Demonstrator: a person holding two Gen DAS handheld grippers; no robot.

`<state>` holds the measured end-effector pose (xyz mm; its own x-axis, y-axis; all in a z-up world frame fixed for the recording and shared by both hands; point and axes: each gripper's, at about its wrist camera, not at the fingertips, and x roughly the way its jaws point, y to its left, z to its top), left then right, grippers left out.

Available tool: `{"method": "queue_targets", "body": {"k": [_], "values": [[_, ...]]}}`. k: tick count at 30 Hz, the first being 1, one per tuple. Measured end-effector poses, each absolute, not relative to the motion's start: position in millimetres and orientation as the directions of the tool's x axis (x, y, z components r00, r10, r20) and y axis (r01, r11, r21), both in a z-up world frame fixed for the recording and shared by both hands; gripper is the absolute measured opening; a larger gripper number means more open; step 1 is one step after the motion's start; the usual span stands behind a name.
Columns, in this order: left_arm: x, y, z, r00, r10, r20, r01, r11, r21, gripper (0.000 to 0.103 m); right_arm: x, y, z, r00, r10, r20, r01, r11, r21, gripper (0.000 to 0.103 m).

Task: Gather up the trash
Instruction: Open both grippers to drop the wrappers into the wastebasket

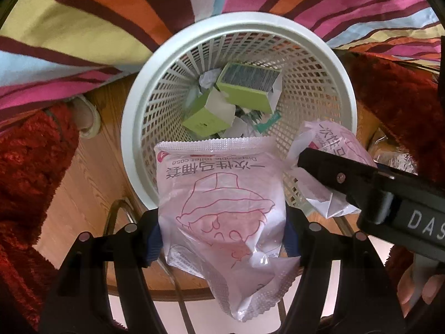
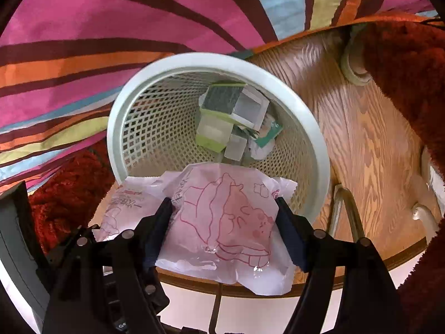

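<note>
Hanging over the mouth of the white lattice wastebasket [image 1: 194, 32], both grippers carry a pink packet each. In the left wrist view the left gripper [image 1: 224, 239] sits at the bottom centre of the frame, its two blue-padded fingers [image 1: 153, 239] pressed against the sides of a pink wrapper [image 1: 222, 203] printed with a red line drawing and upside-down lettering. The wrapper's crimped top edge overlaps the near rim of the basket, and its crumpled lower end trails down between the black arms.

To the right in that same view, the right gripper [image 1: 329, 175] reaches in from the lower right edge, gripping a second pink wrapper [image 1: 331, 142] of the same kind, which lies just over the right side of the rim. A bit of a hand [image 1: 417, 286] shows at the lower right corner.

From the right wrist view, the right gripper [image 2: 224, 222] is clamped on its packet [image 2: 222, 217] at the bottom centre, pads touching both sides, with the packet's far edge over the basket's [image 2: 211, 61] near rim. The other packet [image 2: 125, 208] and the left gripper appear at lower left, just beside it.

Inside the basket lie green and white cartons [image 1: 244, 86], crumpled white paper [image 1: 207, 79] and a teal-printed scrap [image 1: 268, 122]. The basket stands on a wooden floor [image 2: 370, 144], with a striped cloth [image 1: 83, 27] across the top of the frame and shaggy red fabric [image 1: 25, 167] at both sides. A light-coloured shoe [image 1: 89, 117] peeks out at the left, under the cloth.
</note>
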<state>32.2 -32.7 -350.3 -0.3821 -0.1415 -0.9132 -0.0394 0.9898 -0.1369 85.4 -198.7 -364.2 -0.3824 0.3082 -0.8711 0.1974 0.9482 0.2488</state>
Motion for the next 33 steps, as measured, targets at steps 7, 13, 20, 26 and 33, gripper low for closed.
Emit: {"method": "queue_targets", "body": {"k": [7, 13, 20, 26, 33], "values": [[31, -33, -355, -0.402, -0.125, -0.907, -0.036, 0.992, -0.121, 0.086, 84, -192, -368, -0.412, 0.286, -0.865, 0.174, 0.957, 0.234, 0.091], [29, -36, -361, -0.429, -0.137, -0.893, -0.037, 0.99, -0.134, 0.087, 81, -194, -377, -0.457, 0.277, -0.845, 0.191, 0.959, 0.211, 0.095], [28, -29, -362, -0.437, -0.161, -0.885, -0.073, 0.987, -0.144, 0.087, 83, -201, -369, -0.387, 0.318, -0.865, 0.226, 0.943, 0.245, 0.095], [27, -25, -358, -0.433, -0.172, -0.885, -0.084, 0.985, -0.15, 0.087, 82, -206, -370, -0.374, 0.338, -0.864, 0.244, 0.934, 0.26, 0.095], [25, -21, -346, -0.413, -0.198, -0.889, -0.104, 0.98, -0.169, 0.087, 83, -204, -368, -0.355, 0.336, -0.872, 0.233, 0.935, 0.266, 0.095]]}}
